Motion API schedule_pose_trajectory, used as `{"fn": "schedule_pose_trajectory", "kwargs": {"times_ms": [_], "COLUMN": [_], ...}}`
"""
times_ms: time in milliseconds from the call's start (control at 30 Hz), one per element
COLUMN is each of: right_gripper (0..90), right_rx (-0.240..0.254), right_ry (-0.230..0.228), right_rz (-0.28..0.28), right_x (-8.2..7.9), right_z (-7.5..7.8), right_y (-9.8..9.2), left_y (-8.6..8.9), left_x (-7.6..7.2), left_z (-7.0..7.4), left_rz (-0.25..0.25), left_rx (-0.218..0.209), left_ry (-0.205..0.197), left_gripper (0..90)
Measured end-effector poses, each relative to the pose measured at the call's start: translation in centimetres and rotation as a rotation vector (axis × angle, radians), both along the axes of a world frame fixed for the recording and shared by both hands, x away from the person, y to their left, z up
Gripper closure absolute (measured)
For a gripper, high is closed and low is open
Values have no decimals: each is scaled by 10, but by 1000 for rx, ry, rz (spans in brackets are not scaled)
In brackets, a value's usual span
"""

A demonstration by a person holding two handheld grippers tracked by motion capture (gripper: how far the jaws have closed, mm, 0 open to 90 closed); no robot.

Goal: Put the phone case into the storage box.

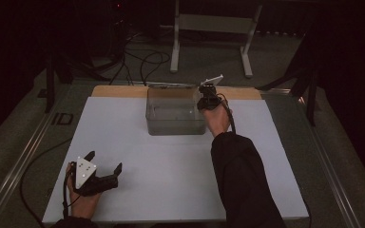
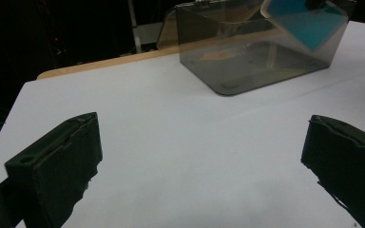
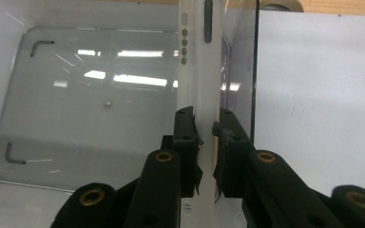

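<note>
Now the right gripper [image 3: 205, 130] pinches a thin white flat slab [image 3: 196, 61] edge-on (jaws nearly shut) over the clear plastic box [image 1: 175, 114].

Dim lab: white test table [image 1: 123, 142], floor cables [image 1: 142, 64], metal stand [image 1: 209, 28].

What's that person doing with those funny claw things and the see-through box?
A person holds a gripper in each hand. The right gripper is shut on a thin white device, holding it edge-on over the clear box at the far side of the white table. The left gripper waits open near the front left corner, holding nothing.
</note>
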State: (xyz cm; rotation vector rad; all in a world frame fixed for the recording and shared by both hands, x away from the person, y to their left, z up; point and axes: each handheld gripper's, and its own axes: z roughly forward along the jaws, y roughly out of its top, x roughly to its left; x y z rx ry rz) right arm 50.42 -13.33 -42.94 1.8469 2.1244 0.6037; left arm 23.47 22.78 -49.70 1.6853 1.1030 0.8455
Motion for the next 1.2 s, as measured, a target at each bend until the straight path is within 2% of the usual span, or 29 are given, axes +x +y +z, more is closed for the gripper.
{"fn": "schedule_pose_trajectory", "kwargs": {"times_ms": [700,1200], "right_gripper": [813,813], "right_rx": [-25,-38], "right_ry": [30,25], "right_rz": [-31,-46], "right_x": [4,6], "right_z": [-8,-14], "right_y": [5,8], "left_y": [1,1], "left_x": [0,-1], "left_z": [0,0], "left_rz": [2,2], "left_rx": [-8,-8], "left_ry": [-3,-2], "left_gripper": [6,6]}}
